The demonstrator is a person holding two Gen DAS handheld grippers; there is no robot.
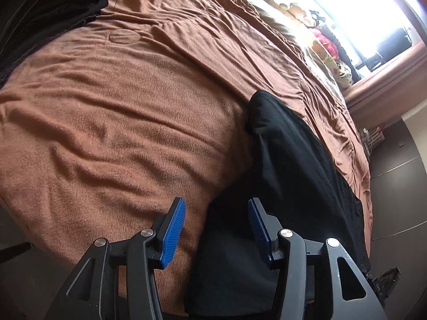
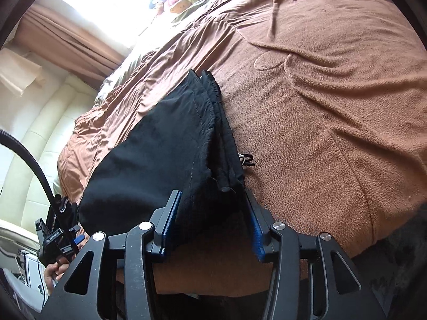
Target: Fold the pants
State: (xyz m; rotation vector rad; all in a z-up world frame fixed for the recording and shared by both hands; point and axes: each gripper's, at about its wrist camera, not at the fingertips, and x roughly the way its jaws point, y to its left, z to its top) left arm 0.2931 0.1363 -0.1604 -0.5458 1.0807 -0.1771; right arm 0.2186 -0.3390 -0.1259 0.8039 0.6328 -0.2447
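Left wrist view: left gripper (image 1: 216,208) with jaws spread, one blue pad over the brown blanket (image 1: 120,120), the other over the black pants (image 1: 293,160), neither pressing cloth. Pants folded into a long strip near the bed's edge, lower end cut off behind the gripper frame. Dark pile of clothes (image 1: 53,13) at the far corner, partly out of frame and too dark to sort. Window (image 1: 347,13) blown out by glare; soft toys (image 1: 325,40) below it, hard to make out. Wide stretch of rumpled blanket bare between pile and pants; dark floor (image 1: 400,186) just past the bed's edge. Right wrist view: right gripper (image 2: 212,197) parted around the near end of the pants (image 2: 160,146), cloth filling the gap; pads seemingly just off the fabric, though hard to say against black on black. Stacked folded edges along one side, a drawstring (image 2: 246,158) poking out onto the blanket. Near hem hidden under the fingers. Cream padded headboard (image 2: 40,133) and curtain (image 2: 66,34) beyond the bed's side; a hand (image 2: 53,272) half hidden at the frame's edge.
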